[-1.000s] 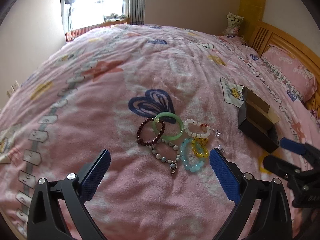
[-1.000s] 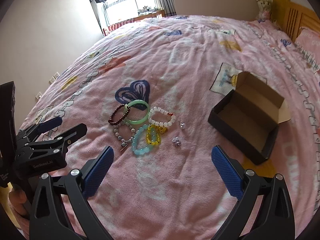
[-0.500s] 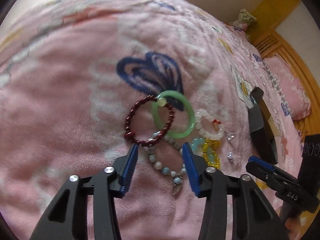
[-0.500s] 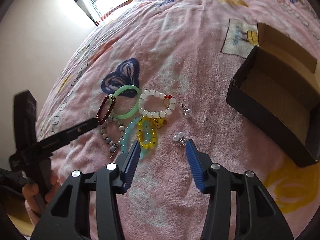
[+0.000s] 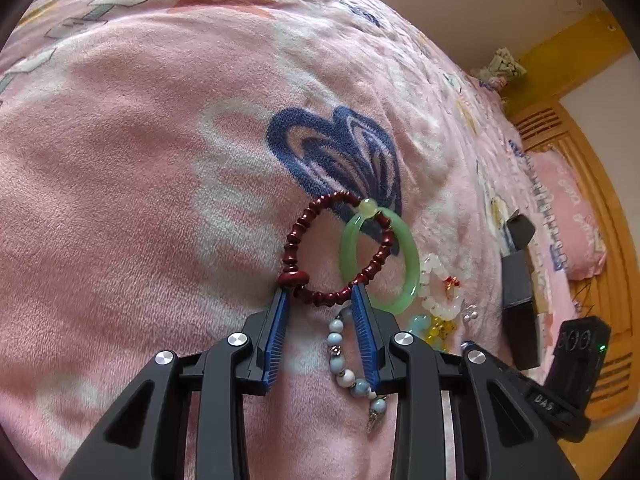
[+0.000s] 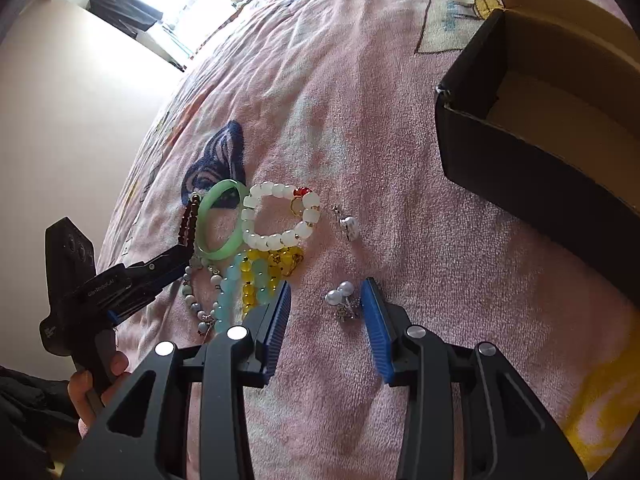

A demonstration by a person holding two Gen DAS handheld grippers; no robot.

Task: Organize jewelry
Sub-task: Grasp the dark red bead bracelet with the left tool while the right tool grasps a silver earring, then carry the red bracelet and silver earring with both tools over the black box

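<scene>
The left gripper [image 5: 318, 294] is being closed around the near arc of the red bracelet [image 5: 336, 250], not yet clamped, on the pink blanket [image 5: 140, 220]. The right gripper [image 6: 326, 294] is being closed too, pearl earring [image 6: 340, 294] between its pads, untouched. The box [image 6: 532, 132] is seen nearby.

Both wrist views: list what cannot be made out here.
- Black box: right wrist view's edge cuts it off; contents unseen.
- Pearl earring: too small to tell whether the right gripper, jaws closing, touches it.
- Dark red bracelet: the left gripper, closing, covers its near edge; contact unclear.
</scene>
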